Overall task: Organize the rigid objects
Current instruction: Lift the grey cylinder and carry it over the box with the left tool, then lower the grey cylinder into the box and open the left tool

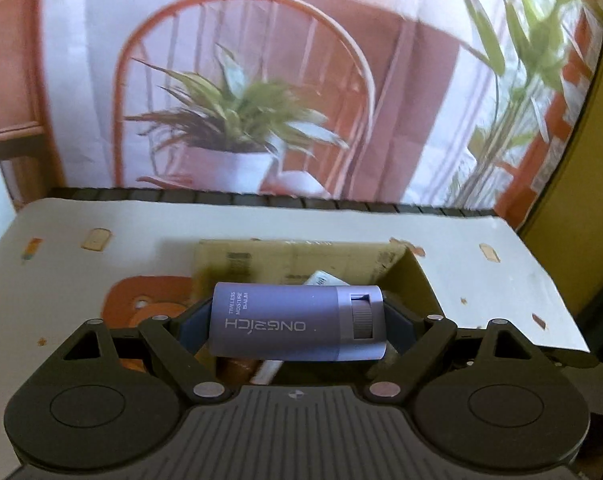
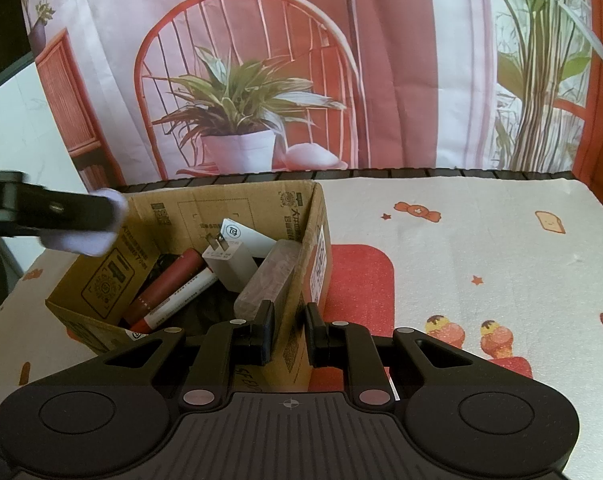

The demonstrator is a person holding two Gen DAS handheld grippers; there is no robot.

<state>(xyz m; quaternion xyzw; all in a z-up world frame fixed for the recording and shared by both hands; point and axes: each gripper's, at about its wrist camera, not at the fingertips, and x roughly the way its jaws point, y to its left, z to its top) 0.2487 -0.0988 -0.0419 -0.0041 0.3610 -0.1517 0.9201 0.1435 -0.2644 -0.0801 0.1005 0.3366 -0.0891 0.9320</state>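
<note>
My left gripper (image 1: 297,326) is shut on a lavender balm tube (image 1: 295,322), held sideways above the open cardboard box (image 1: 297,256). In the right wrist view the tube (image 2: 89,232) and left gripper show blurred over the box's left side. The box (image 2: 101,276) holds a dark red tube (image 2: 167,282), a red-capped white tube (image 2: 181,298), a white plug charger (image 2: 231,264) and a clear plastic case (image 2: 267,284). My right gripper (image 2: 288,334) is shut on the box's right wall (image 2: 293,344), one finger inside and one outside.
The box stands on a white tablecloth (image 2: 461,248) with candy, toast and ice-cream prints and a red patch (image 2: 361,280). A printed backdrop (image 2: 261,80) with a red chair and potted plants hangs behind the table's far edge.
</note>
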